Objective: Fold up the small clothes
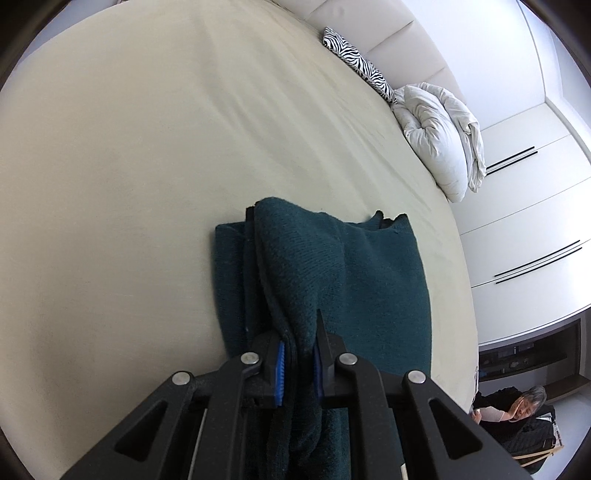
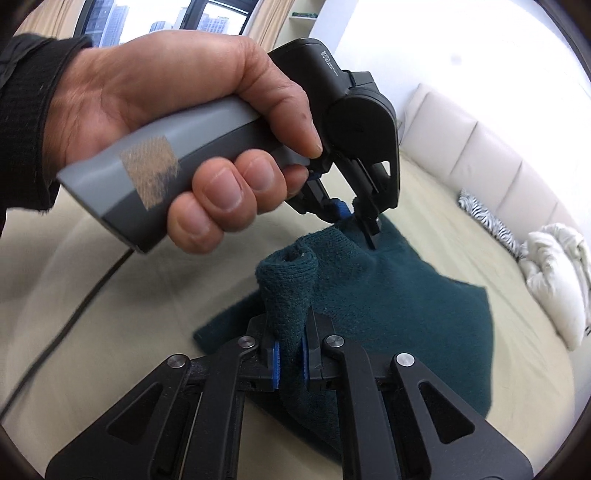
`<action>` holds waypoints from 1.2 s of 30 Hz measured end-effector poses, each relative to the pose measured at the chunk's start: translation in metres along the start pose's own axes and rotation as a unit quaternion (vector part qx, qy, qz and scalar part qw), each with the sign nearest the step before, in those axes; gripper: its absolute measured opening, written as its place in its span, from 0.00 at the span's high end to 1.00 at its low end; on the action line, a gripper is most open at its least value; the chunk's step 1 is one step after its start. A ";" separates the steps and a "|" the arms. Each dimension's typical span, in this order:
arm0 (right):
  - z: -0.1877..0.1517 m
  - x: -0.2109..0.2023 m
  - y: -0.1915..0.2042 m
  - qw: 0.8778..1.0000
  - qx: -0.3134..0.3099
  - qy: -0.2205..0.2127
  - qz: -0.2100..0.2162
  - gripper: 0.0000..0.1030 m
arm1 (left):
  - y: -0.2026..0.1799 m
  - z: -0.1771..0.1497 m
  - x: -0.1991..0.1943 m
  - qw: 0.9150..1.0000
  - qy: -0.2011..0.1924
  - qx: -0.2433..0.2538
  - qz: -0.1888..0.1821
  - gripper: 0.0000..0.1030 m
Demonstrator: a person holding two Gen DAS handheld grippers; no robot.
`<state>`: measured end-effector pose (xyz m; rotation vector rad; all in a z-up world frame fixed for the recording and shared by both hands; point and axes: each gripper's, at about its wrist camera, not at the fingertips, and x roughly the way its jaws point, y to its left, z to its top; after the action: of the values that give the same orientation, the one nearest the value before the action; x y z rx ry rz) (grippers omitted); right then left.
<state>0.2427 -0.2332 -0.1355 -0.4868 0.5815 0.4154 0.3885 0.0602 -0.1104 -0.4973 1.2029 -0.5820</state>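
Apparently teal sweater (image 1: pixel 354 273) between fingers (image 1: pixel 281 363)

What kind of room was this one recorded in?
Probably a home bedroom: a large bed with a padded headboard, a bunched white duvet, and built-in wardrobe doors.

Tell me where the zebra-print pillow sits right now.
The zebra-print pillow leans against the cream headboard at the bed's far edge, beside the bunched white duvet, well beyond the teal garment.

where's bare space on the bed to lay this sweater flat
Bare sheet lies left of and beyond the teal sweater, up to the headboard. The right edge is crowded: zebra pillow, bunched duvet.
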 end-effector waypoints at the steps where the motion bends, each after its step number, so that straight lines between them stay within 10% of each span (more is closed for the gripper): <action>1: 0.000 0.001 0.000 1.000 0.000 0.003 0.002 0.93 | 0.002 -0.001 0.001 1.000 0.000 -0.001 0.000 0.87; 7: 0.006 0.017 -0.016 0.999 0.017 0.017 0.036 0.89 | 0.021 -0.017 -0.003 0.999 -0.014 -0.029 -0.018 0.79; 12: -0.010 -0.014 -0.054 0.989 0.096 0.018 0.110 0.85 | -0.007 -0.028 -0.049 0.993 -0.089 0.014 0.075 0.58; 17: -0.044 -0.046 -0.129 0.950 0.271 0.011 0.153 0.85 | -0.059 -0.047 -0.059 0.987 -0.106 0.092 0.078 0.58; 21: -0.077 -0.047 -0.200 0.890 0.418 0.006 0.183 0.85 | -0.066 -0.078 -0.025 0.979 -0.070 0.140 0.131 0.58; 28: -0.168 0.003 -0.242 0.803 0.537 0.066 0.249 0.87 | -0.034 -0.093 -0.017 0.985 -0.080 0.114 0.104 0.70; 36: -0.126 -0.009 -0.281 0.798 0.546 0.023 0.253 0.85 | -0.031 -0.087 -0.010 0.988 -0.070 0.105 0.086 0.70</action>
<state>0.3238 -0.5306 -0.1335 0.8049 0.8928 0.4967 0.2982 0.0392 -0.1086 -0.2479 1.0257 -0.5098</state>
